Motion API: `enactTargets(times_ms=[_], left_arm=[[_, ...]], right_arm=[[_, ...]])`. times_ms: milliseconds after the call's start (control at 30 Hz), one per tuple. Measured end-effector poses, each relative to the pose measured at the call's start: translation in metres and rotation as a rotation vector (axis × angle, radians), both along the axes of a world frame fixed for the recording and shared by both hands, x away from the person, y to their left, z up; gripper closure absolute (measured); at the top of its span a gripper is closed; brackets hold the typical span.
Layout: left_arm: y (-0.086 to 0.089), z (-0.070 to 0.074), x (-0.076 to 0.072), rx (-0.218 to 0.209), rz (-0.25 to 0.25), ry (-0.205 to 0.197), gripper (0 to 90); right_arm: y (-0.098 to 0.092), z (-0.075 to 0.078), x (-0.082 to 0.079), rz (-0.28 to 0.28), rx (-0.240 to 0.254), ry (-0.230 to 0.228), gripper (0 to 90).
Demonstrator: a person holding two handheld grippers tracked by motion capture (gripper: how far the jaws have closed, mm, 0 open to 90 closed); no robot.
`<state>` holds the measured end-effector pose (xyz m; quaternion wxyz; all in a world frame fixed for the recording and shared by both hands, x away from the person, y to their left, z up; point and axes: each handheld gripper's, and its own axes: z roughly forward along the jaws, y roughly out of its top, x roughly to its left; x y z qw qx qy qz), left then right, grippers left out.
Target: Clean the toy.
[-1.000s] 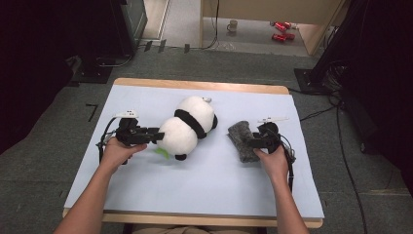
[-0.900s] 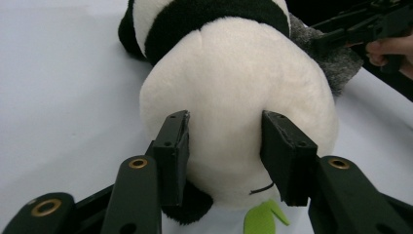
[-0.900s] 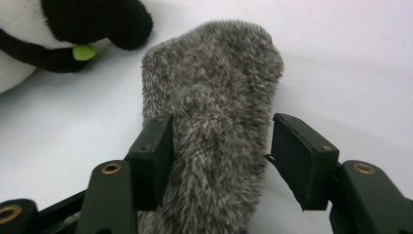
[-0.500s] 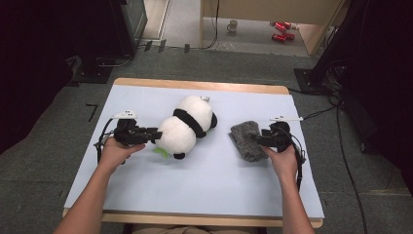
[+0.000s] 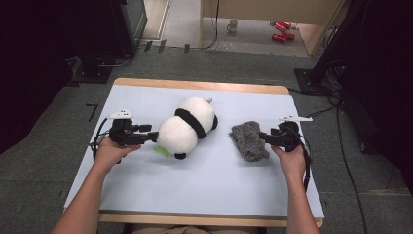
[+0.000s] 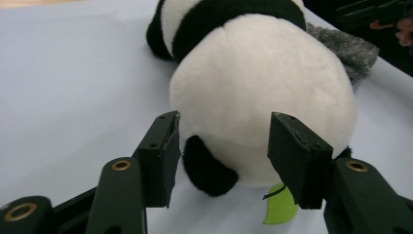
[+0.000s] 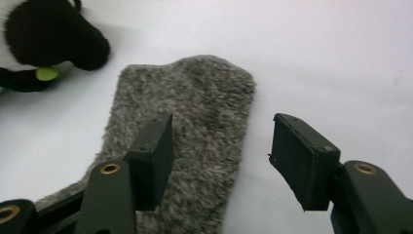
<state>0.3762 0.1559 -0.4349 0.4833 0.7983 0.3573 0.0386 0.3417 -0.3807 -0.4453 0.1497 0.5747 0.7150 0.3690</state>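
A black-and-white panda plush (image 5: 190,126) lies on its side in the middle of the light blue table (image 5: 219,190). My left gripper (image 5: 152,136) points at its rounded rear (image 6: 263,73). Its jaws have just been opening and stand open on either side of the rear, pads off the fur. A green leaf tag (image 6: 280,207) pokes out below the plush. To the right lies a grey furry piece (image 5: 248,140). My right gripper (image 5: 265,137) is open at its right end, one jaw over the grey fur (image 7: 195,112), the other over bare table.
The table's wooden edge (image 5: 199,86) runs along the far side. On the floor beyond stand a mug (image 5: 233,25) and red cans (image 5: 280,30). Dark equipment stands at both sides. Bare table stretches in front of the plush, toward the person.
The left jaws have opened off the panda's rear. The right hand has slid to the right, and the grey furry piece now lies a little further right.
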Motion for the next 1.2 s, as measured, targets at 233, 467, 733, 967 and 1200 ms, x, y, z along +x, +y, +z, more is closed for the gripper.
enactTargets(times_ms=[233,467,733,967,1200], left_arm=[[0.016,0.0,0.0,0.021,0.038,-0.01,43.0],[0.026,-0.008,0.003,0.086,0.074,-0.038,40.4],[0.036,-0.025,0.009,0.185,0.106,-0.026,38.1],[0.044,-0.039,0.013,0.254,0.149,0.009,38.3],[0.051,-0.051,0.015,0.309,0.156,-0.004,38.6]], right_arm=[[-0.014,-0.007,-0.001,-0.026,0.0,0.007,40.8],[-0.023,-0.016,-0.001,-0.05,-0.004,0.015,40.8],[-0.032,-0.025,-0.002,-0.08,-0.021,0.025,40.0],[-0.04,-0.033,-0.003,-0.101,-0.029,0.047,39.2],[-0.042,-0.043,-0.002,-0.119,-0.085,0.05,38.7]])
